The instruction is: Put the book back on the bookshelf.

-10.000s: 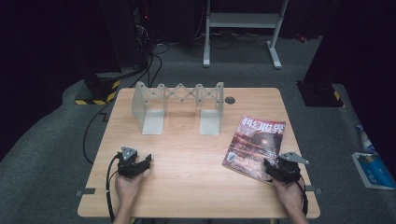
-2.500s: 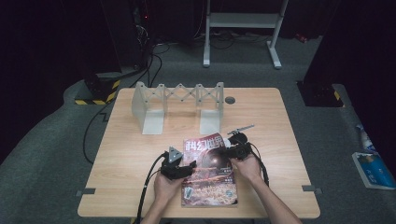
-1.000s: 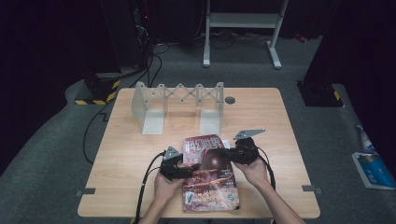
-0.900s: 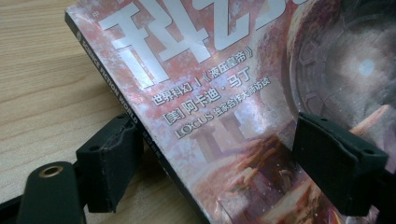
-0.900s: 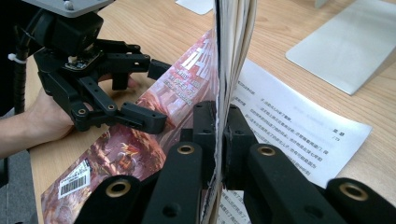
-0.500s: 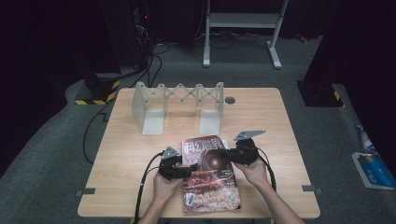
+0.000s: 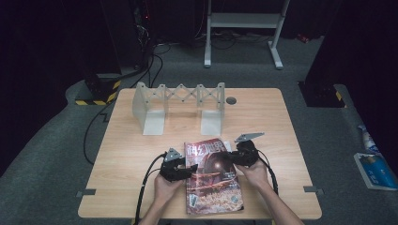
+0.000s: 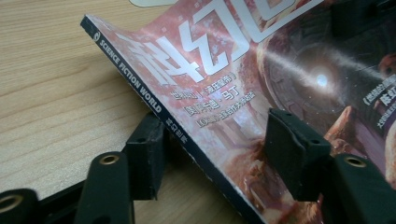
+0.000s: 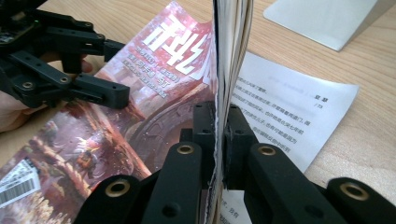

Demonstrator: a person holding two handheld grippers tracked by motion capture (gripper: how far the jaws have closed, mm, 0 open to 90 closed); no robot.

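Note:
A science-fiction magazine [image 7: 213, 183] with a red cover lies at the table's front centre. My left gripper [image 7: 190, 171] stands open at its spine. In the left gripper view, one pad [image 8: 144, 158] sits under the spine [image 8: 140, 88] and the other pad [image 8: 292, 154] is over the cover, with a wide gap between them. My right gripper [image 7: 231, 157] is at the magazine's right edge. In the right gripper view the right gripper [image 9: 217, 116] is shut on the cover and a sheaf of pages [image 9: 231, 51], lifted upright, with a printed inner page [image 9: 289, 112] lying flat beside them.
A white expanding book rack [image 7: 178, 101] stands at the back of the wooden table [image 7: 126, 145], a round grommet [image 7: 231, 100] to its right. Black cables trail off the front edge. A blue item [image 7: 373, 164] lies on the floor at the right.
The magazine went from the table's right front to the front centre, and both grippers closed in on it. In the last second the right gripper raised the right edge slightly.

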